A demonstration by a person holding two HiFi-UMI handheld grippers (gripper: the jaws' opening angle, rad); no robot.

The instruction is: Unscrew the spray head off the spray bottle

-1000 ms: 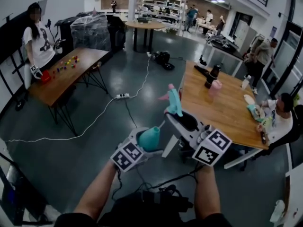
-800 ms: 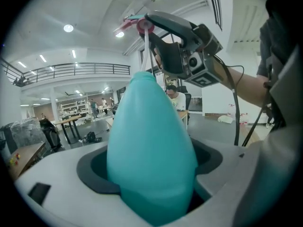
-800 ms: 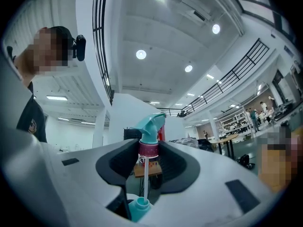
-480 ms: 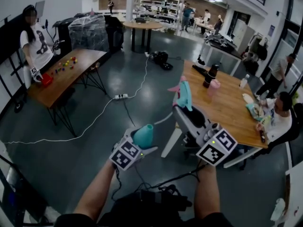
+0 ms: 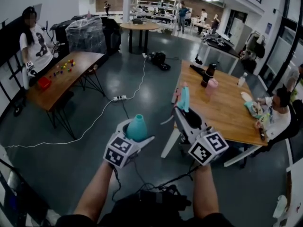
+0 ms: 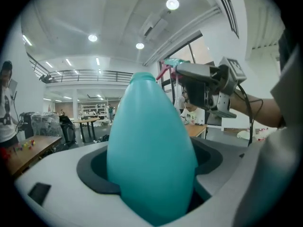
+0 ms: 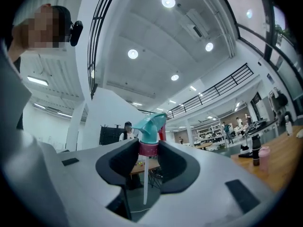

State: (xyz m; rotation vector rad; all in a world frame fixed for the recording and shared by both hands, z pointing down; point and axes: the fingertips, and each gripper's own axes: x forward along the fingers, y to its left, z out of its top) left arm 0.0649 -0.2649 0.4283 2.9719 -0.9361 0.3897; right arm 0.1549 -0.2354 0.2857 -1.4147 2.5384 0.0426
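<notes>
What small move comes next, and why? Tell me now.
Probably carry the spray head to the wooden table and set it down. The right claw grips its pink collar, its dip tube hangs free, and the bottle sits apart in the left claw, so the unscrewing looks done.

Your head view's dim, even overhead light, soft glare on the floor (image 5: 158,86). Heavy fisheye, black vignette in both gripper views; ceiling lights (image 7: 167,2) blow out. The spray bottle (image 6: 151,145) is too close, soft.
</notes>
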